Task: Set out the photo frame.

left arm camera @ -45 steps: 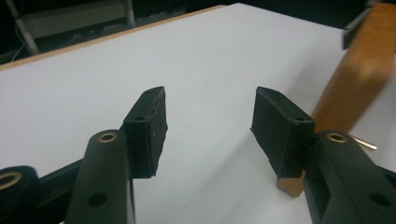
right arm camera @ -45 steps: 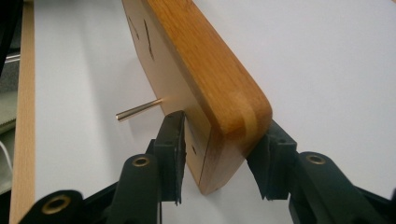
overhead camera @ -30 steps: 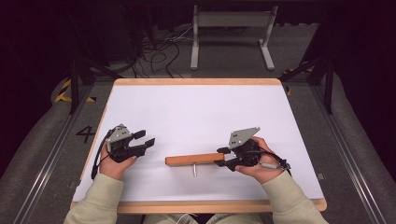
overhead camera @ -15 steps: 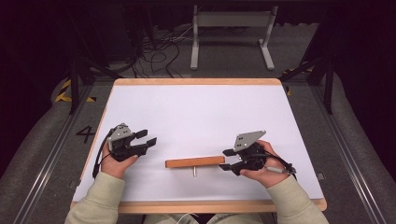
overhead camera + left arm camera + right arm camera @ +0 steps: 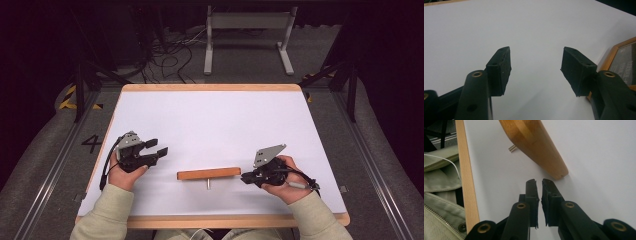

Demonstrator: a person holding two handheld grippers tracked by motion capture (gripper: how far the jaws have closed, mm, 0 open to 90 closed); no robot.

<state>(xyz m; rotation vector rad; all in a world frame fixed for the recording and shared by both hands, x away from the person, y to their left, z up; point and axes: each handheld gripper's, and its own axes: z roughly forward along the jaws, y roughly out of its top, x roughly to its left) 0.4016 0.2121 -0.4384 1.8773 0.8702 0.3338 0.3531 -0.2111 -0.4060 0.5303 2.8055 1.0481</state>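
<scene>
A slim wooden bar (image 5: 208, 173), smooth and honey-coloured with rounded ends, lies flat on the matte white table (image 5: 210, 125) at about six o'clock, a short metal pin (image 5: 208, 184) jutting from its near edge. The right gripper (image 5: 246, 177) sits just off the bar's three o'clock end, its black jaws having just closed nearly together on nothing (a thin slit remains). The left gripper (image 5: 159, 151), at nine o'clock and well apart from the bar, has blocky rubber-faced jaws spread wide, having just been opening, with nothing between.

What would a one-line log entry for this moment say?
left gripper: open, empty | right gripper: jaws just closed, nothing between, just off the wooden piece end | wooden piece: flat on white table
</scene>
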